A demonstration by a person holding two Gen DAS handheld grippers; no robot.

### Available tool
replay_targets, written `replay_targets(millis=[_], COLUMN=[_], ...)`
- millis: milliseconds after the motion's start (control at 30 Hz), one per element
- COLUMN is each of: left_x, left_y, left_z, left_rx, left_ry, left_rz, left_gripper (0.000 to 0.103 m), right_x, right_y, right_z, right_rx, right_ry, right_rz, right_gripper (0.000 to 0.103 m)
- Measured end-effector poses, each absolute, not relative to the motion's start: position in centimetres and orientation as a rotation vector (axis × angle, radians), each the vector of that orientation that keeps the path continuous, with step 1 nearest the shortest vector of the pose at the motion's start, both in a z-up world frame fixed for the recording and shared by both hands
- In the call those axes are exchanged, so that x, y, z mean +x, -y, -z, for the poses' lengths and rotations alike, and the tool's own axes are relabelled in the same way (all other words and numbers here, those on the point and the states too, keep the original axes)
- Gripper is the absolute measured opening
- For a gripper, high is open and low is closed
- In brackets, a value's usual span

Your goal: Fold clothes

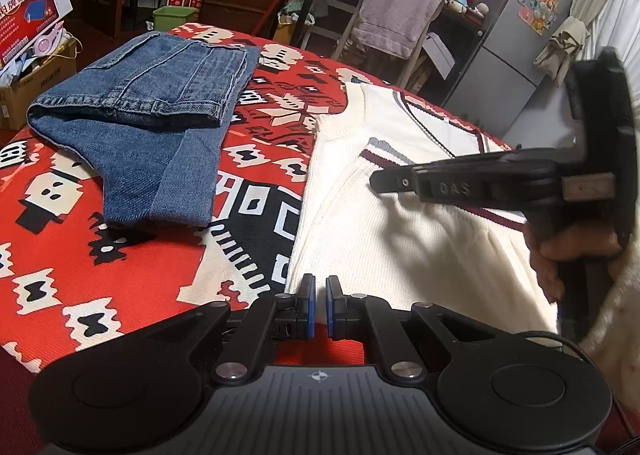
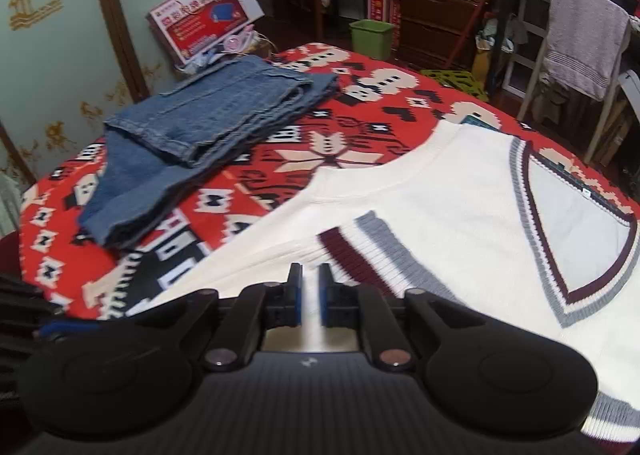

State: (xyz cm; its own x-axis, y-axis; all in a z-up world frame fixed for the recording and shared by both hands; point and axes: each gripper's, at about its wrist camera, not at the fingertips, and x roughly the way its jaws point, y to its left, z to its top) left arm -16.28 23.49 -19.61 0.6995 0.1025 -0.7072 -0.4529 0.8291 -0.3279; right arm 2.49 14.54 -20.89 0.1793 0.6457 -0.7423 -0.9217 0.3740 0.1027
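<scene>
A cream knit vest [image 1: 400,255] [image 2: 440,195] with maroon and grey trim lies flat on the right of a red patterned cover [image 1: 80,255]. Its striped hem [image 2: 352,251] is turned up over the body. Folded blue jeans [image 1: 152,107] [image 2: 208,127] rest to the left. My left gripper [image 1: 320,287] hovers at the vest's near left edge, with only a thin slit between its jaws and nothing held. My right gripper [image 2: 311,279] [image 1: 374,179], held by a hand [image 1: 560,251], hangs just above the vest's middle. It is almost closed and empty.
A green bin [image 1: 174,17] and dark shelves stand beyond the far edge. On the right are a chair draped with a grey towel [image 1: 396,11] and a fridge [image 1: 520,15]. A printed cardboard box [image 2: 204,15] leans at the left wall.
</scene>
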Motion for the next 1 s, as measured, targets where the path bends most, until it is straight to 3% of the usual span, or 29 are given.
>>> replay_targets(millis=[267,700,1000], left_x=[-15.6,-14.5,-12.6], left_y=[-22.9,-21.4,-19.8], left_z=[18.6,19.0,18.9], left_rx=[-0.532,-0.476,-0.445], left_ry=[-0.715,-0.784,-0.81], left_rz=[-0.259,-0.265,-0.198], left_gripper=[0.008,0.008,0.009], right_x=[-0.4,4.4,1.0], right_y=[-11.8,-11.7,-8.9], right_z=[20.5,20.8,20.7], right_rx=[-0.362,-0.297,-0.323], right_ry=[-0.887,-0.786,-0.882], right_rz=[-1.29,-1.139,-1.291], right_gripper=[0.01,0.011,0.011])
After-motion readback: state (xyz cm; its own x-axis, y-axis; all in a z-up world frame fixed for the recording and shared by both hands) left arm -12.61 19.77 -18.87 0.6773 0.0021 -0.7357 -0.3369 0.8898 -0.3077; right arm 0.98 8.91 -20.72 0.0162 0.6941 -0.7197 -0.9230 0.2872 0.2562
